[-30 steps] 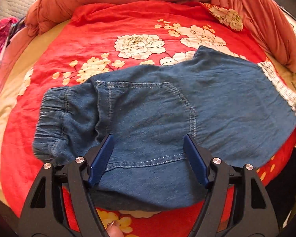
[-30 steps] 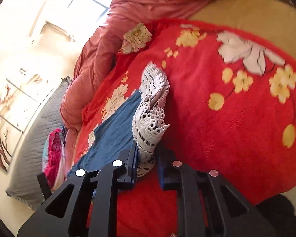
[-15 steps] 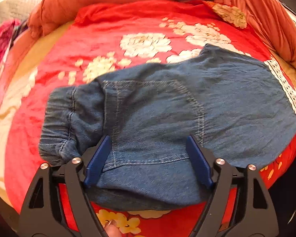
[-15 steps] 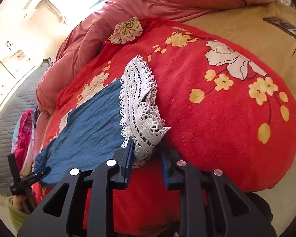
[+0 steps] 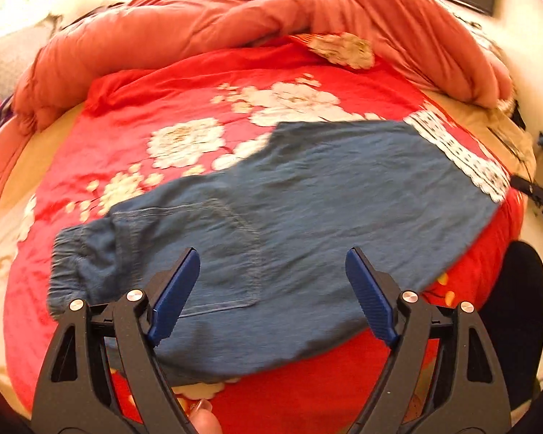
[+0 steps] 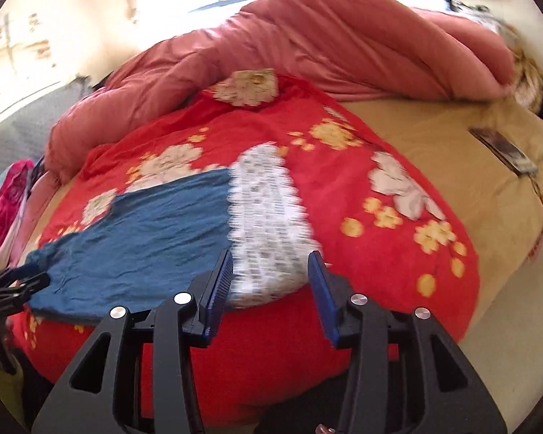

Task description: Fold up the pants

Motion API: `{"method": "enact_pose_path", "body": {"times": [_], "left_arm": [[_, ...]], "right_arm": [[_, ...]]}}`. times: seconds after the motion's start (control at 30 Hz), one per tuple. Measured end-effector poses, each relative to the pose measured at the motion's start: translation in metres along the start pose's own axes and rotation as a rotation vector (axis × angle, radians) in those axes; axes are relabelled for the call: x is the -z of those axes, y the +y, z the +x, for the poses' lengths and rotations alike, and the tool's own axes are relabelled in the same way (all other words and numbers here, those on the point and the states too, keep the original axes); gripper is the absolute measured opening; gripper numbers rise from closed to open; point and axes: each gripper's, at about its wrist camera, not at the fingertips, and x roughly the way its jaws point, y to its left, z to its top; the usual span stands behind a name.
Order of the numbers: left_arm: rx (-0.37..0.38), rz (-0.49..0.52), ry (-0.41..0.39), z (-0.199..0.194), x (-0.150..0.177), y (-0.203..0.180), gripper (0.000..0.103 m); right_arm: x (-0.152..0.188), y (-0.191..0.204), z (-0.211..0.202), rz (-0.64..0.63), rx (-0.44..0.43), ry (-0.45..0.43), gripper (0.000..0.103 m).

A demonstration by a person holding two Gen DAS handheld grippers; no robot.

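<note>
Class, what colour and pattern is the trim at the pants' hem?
White openwork lace trim, clearest in the right wrist view.

Pants (image 5: 307, 209) matt denim (lace hem (image 5: 463, 155)); blanket (image 5: 184, 108) plush

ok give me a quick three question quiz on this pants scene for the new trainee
1. True or false: the right gripper is clamped on the lace hem.
2. What lies directly under the pants? A) bare mattress B) red floral blanket C) grey rug
3. Fill in: the left gripper hangs over the pants near the back ______.

Key
1. False: its jaws have just been opening, and the lace lies flat beyond the pads.
2. B
3. pocket
</note>
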Motion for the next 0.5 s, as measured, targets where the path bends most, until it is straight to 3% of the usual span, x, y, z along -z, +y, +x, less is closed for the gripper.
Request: {"method": "enact_pose_path", "body": {"times": [0.23,0.37,0.5], "left_arm": [[-0.006,0.093,0.072,0.019,0.008,-0.025,0.076],[-0.016,0.099,0.123,0.029,0.013,-0.025,0.077],[-0.02,0.096,0.135,0.031,0.013,-0.024,0.079]], "right_arm": [[0.004,0.061,0.028,-0.116,-0.107,0.071,0.045],[0.014,0.073,0.05,-0.172,-0.054,0.135,0.055],[0.026,0.072,0.057,-0.213,-0.041,0.159,0.055]]}}
